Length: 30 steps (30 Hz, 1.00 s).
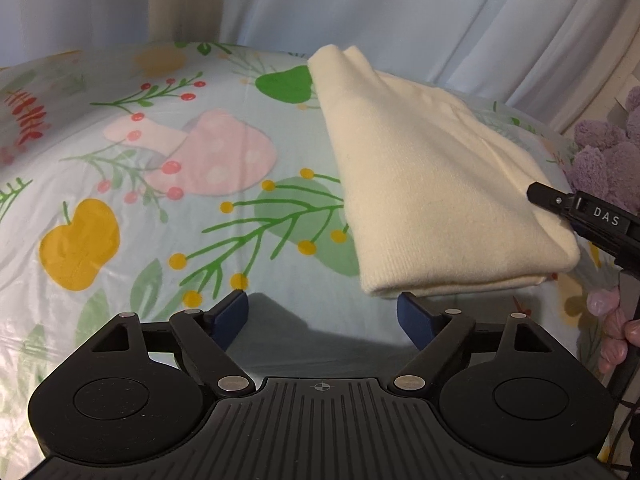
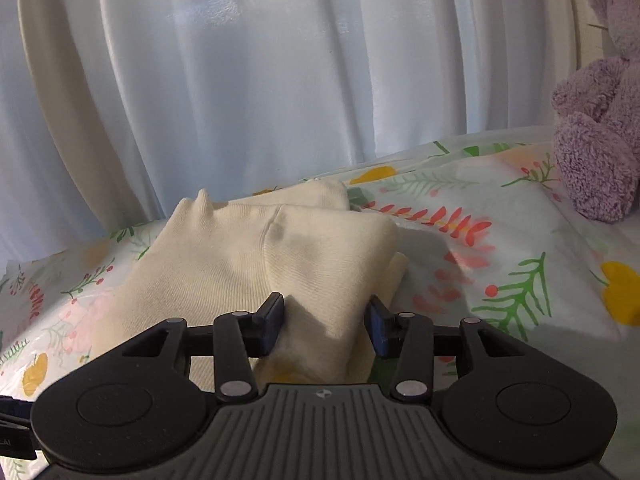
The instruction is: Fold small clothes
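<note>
A cream knit garment [image 1: 420, 184] lies folded into a thick pad on the floral sheet [image 1: 160, 200]. My left gripper [image 1: 320, 312] stands wide open just in front of the garment's near edge, with only sheet between its fingers. The right gripper [image 1: 560, 216] comes in from the right at the garment's right corner. In the right wrist view a folded bulge of the garment [image 2: 248, 256] lies between the right gripper's [image 2: 325, 322] fingers. The jaws are partly apart and a gap shows beside the right pad, so the cloth is not pinched.
A purple plush toy [image 2: 596, 132] sits on the sheet [image 2: 520, 248] at the right, also seen as the plush [image 1: 608, 156] in the left wrist view. White curtains [image 2: 240, 80] hang close behind the bed. Bare sheet stretches left of the garment.
</note>
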Motion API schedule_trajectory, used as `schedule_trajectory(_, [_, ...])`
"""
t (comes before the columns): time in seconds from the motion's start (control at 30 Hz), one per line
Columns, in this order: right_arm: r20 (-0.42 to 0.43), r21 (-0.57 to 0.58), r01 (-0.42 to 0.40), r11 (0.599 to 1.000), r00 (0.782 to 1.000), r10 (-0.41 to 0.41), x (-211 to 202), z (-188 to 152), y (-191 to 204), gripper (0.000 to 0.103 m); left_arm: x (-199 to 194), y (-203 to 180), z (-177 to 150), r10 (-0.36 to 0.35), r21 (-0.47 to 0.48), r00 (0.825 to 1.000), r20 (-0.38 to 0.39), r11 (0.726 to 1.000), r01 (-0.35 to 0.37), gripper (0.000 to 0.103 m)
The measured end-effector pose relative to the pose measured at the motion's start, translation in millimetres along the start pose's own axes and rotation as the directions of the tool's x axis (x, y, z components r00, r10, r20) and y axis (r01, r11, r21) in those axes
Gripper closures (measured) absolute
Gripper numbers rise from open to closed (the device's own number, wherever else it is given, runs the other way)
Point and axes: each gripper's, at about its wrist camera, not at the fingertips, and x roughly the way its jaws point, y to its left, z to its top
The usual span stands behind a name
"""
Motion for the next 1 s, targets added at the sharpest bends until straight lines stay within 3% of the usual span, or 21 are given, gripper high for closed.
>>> schedule_trajectory(0.1, [0.031,0.000,0.012,1.000,0.999,-0.012,-13.3,5.5,1.5,0.060,-0.7,1.4,0.5,0.012,-0.014,1.000,-0.008,1.000,-0.013,0.014])
schedule_trajectory(0.27, [0.048,-0.090,-0.054,0.994,0.997,0.059,-15.1,9.9,29.9,0.060,-2.6,0.0,0.8,0.034,-0.019,0.999,-0.017,0.999,-0.034,0.014])
schedule_trajectory(0.37, [0.032,-0.191,-0.092,0.977,0.994,0.100,-6.6,8.6,58.3,0.062,-6.1,-1.9,1.5,0.040,-0.012,0.999,-0.019,0.999,-0.040,0.014])
schedule_trajectory(0.43, [0.017,-0.243,-0.109,0.964,0.993,0.117,1.8,5.3,72.7,0.070,-10.6,-2.0,2.6,0.041,-0.010,0.999,-0.010,0.999,-0.041,0.013])
schedule_trajectory(0.6, [-0.046,-0.278,-0.117,0.953,0.993,0.108,31.1,-12.6,74.0,0.075,-24.9,3.0,12.9,0.032,-0.022,0.999,0.040,0.999,-0.031,0.013])
schedule_trajectory(0.7, [-0.015,-0.268,-0.166,0.949,0.986,0.168,33.7,-18.9,59.9,0.076,-25.9,5.0,28.4,0.032,-0.022,0.997,0.070,0.999,-0.031,0.013])
schedule_trajectory(0.83, [-0.067,-0.171,-0.218,0.961,0.975,0.210,30.4,-2.4,49.8,0.077,-15.2,0.7,52.1,0.019,-0.012,0.996,0.083,1.000,-0.018,0.012])
schedule_trajectory(1.0, [-0.020,-0.156,-0.132,0.979,0.991,0.130,40.5,32.8,44.3,0.076,9.7,-18.3,74.6,-0.004,0.044,0.995,0.096,0.999,0.000,0.011])
